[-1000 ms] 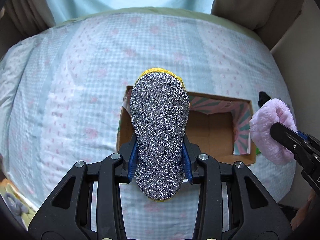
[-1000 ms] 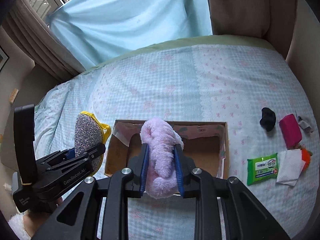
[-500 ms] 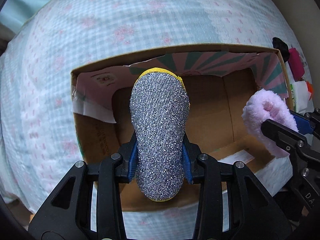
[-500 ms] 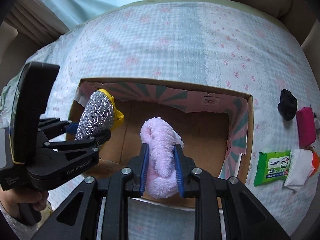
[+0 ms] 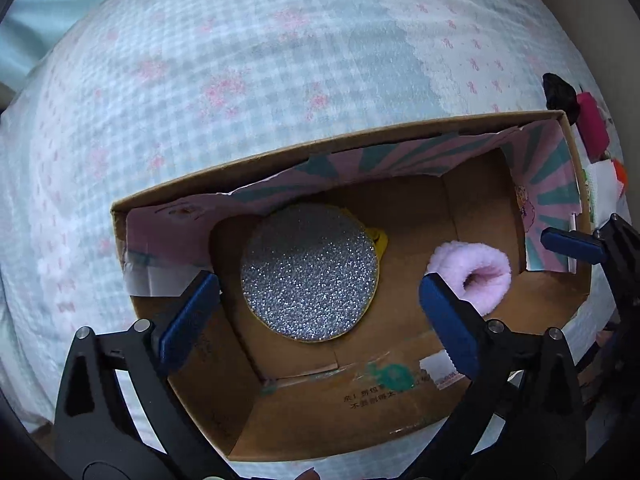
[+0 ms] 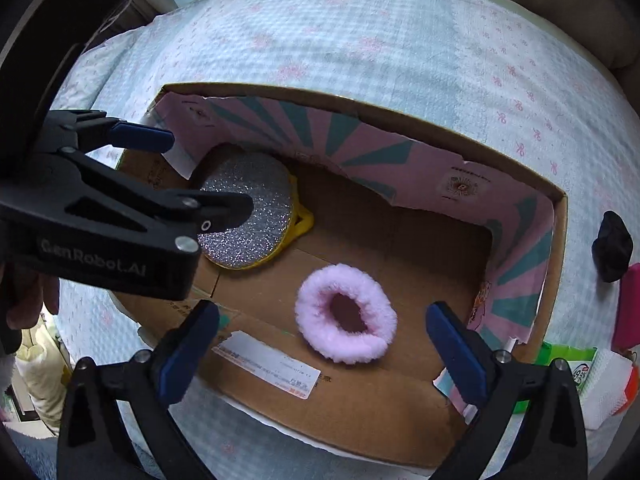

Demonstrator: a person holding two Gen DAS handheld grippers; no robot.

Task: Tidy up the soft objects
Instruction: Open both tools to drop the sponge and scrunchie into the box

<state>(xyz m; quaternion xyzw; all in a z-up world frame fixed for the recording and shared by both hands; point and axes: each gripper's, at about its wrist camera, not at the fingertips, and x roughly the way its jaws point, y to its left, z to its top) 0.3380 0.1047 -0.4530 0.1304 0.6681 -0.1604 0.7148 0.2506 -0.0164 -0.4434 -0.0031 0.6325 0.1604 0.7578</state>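
While both grippers are hanging over the cardboard box (image 6: 400,412) on the bed, their jaws are opening wide and nothing is lying between them. The left gripper (image 5: 316,312) is pointing down at the silver scrubbing pad (image 5: 309,274), which is resting flat on the box floor at the far left, a yellow edge peeking out on its right. The right gripper (image 6: 320,344) is hovering above the pink fluffy ring (image 6: 346,317), which is sitting on the floor nearer the middle, apart from the pad and from every wall.

Both pieces are looking light and soft. The pad is likely to squash and spring back, so gripping it across its round edge would probably be holding best; its glittery face may be catching on the blue fingers (image 6: 188,344) rather than slipping. The ring is likely to collapse under a squeeze, so pinching one side of the loop through its hole seems the surer grip. Neither looks breakable.

Waiting on the bedspread (image 6: 360,40) to the right of the box are a black bundle (image 6: 612,246), a magenta pouch (image 6: 630,304) and a green wipes packet (image 6: 568,354).
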